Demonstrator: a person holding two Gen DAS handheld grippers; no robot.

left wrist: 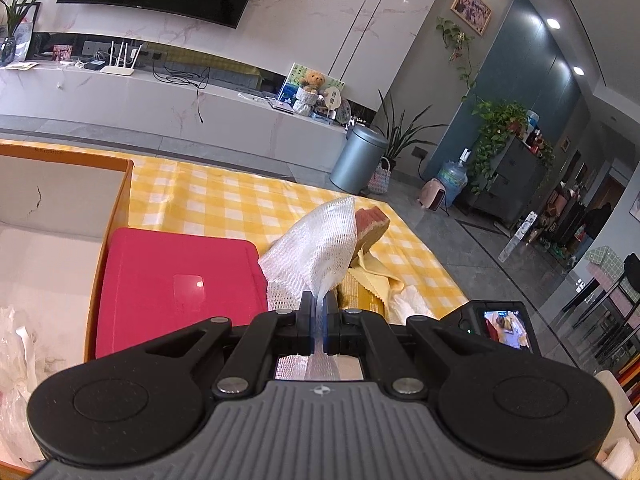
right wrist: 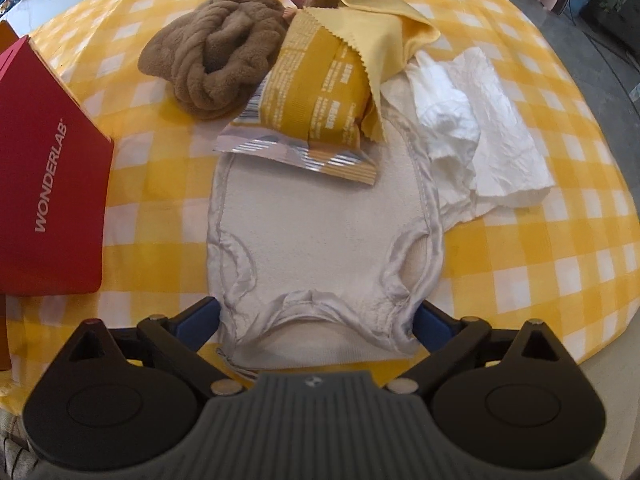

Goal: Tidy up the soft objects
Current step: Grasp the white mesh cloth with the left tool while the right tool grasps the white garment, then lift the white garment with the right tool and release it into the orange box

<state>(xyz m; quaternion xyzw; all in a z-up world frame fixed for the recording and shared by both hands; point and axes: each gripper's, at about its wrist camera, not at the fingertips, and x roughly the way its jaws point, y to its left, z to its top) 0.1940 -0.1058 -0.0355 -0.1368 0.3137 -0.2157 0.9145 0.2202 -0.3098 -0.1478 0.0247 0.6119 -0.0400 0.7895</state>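
The left gripper (left wrist: 319, 312) is clamped on a white mesh cloth (left wrist: 316, 248) lifted above the yellow checked tablecloth (left wrist: 224, 208), while the right gripper (right wrist: 316, 320) is held spread wide — fingers (right wrist: 198, 320) either side of a pale cloth mitt (right wrist: 320, 232) lying flat.

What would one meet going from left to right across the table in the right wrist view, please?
Red box → brown fluffy bundle → yellow snack packet → white crumpled tissue. The pale towel mitt lies nearer, under the packet's edge, between the open fingers of the right gripper.
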